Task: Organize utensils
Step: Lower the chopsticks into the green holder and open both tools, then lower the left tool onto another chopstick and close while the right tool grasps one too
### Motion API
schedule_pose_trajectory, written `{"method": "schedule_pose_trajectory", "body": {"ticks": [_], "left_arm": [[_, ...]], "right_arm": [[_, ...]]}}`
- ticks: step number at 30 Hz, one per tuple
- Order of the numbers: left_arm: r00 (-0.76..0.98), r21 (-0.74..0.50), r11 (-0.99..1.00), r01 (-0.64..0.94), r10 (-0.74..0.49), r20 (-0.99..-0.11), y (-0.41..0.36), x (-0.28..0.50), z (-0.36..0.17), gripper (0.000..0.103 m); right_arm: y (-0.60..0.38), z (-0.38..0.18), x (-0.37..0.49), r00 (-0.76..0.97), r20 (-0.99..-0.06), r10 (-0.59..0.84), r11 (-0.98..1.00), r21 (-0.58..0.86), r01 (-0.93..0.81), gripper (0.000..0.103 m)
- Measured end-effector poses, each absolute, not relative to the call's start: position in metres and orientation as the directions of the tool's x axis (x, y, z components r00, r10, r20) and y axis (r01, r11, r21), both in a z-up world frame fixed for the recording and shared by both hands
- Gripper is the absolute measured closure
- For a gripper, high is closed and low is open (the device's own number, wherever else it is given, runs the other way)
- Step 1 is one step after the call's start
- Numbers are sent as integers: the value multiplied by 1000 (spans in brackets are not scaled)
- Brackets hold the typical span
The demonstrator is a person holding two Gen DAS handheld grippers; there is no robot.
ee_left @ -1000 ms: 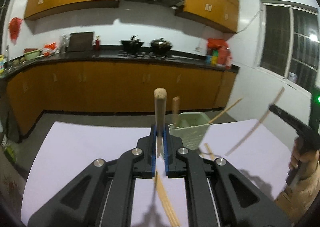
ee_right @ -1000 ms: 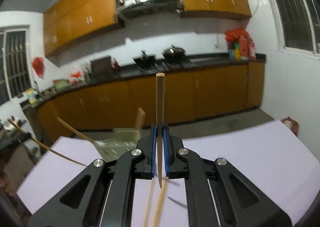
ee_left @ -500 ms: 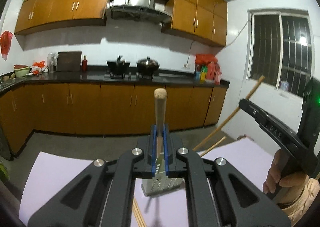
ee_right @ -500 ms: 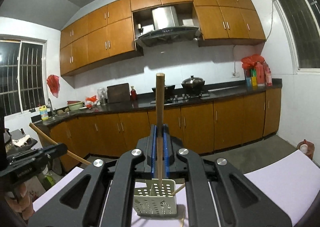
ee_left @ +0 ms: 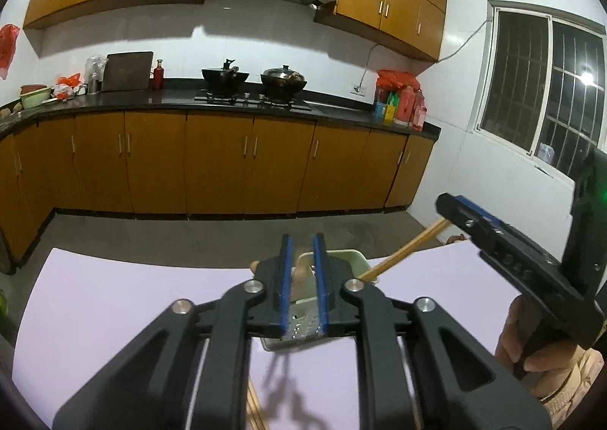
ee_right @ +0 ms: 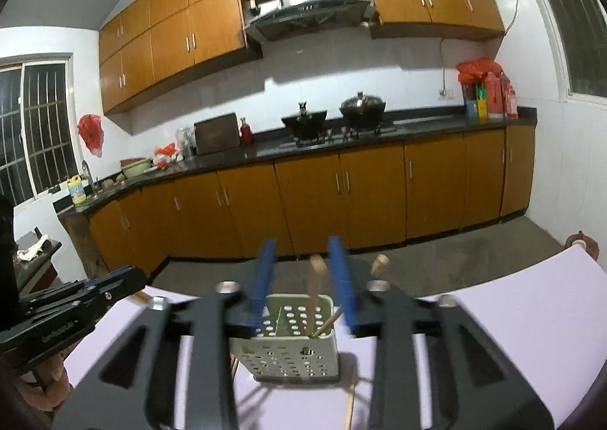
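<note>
A pale green perforated utensil holder (ee_right: 296, 342) stands on the lilac table (ee_right: 512, 308). Wooden chopsticks (ee_right: 315, 289) stand and lean inside it. My right gripper (ee_right: 303, 274) is open just above the holder, its fingers either side of a chopstick and apart from it. My left gripper (ee_left: 301, 270) is open over the same holder (ee_left: 341, 259), with a chopstick (ee_left: 299, 274) loose between its fingers. The right gripper's side shows in the left wrist view (ee_left: 493, 233), with chopsticks (ee_left: 402, 253) slanting from under it into the holder.
Loose chopsticks lie on the table in front of the holder (ee_right: 349, 403) and under my left gripper (ee_left: 254, 411). The table's far edge (ee_left: 151, 263) drops to a grey floor. Wooden kitchen cabinets (ee_left: 227, 164) stand beyond.
Both grippers have opened and let go of their chopsticks, which now sit in the holder. Both views have tilted down toward the holder.
</note>
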State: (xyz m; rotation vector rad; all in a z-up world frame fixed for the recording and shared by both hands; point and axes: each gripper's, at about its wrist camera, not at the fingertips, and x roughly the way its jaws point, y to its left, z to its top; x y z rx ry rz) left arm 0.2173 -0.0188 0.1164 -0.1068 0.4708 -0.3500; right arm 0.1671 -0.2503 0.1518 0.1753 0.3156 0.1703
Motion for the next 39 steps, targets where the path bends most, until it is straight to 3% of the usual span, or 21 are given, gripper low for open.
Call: {"method": "schedule_pose_trajectory", "body": {"ticks": [7,11,14,17,20,24,30,34,39], "left_arm": [[870,-224,929,296,-359,-338,-1,182,133,80],[896,-216,944,248,-309,-320,15,151,127,78],[890,-188,965,184,-245,-384,27,139,96,78],[848,-153,981,116,-178,-500,35,141,50,79],[771,-175,982,77,-170,-614,41,144,-3,80],[697,-213,975,58,-193,-691,43,142,-44,80],[660,-204,976,73,-200,-724,38,145,-62,80],[646,-206,975,88,-213,-733,31,147,-65,80],[629,-190,975,118,-221,-745,20,147,-71,80]], "right_arm": [[-272,169,130,960,-241,142,973,214,-90,67],[-292,146,114,948,-305,89,976,217,-22,67],[-303,97,116,891,-450,63,980,196,29,68],[-306,37,127,780,-618,102,977,212,40,86],[-299,-11,132,680,-716,159,970,241,26,91],[-291,-40,135,618,-763,191,966,259,21,92],[-281,-53,136,597,-781,185,972,234,4,93],[-282,-53,135,616,-784,77,990,131,42,96],[-302,-55,136,622,-781,61,980,165,110,96]]}}
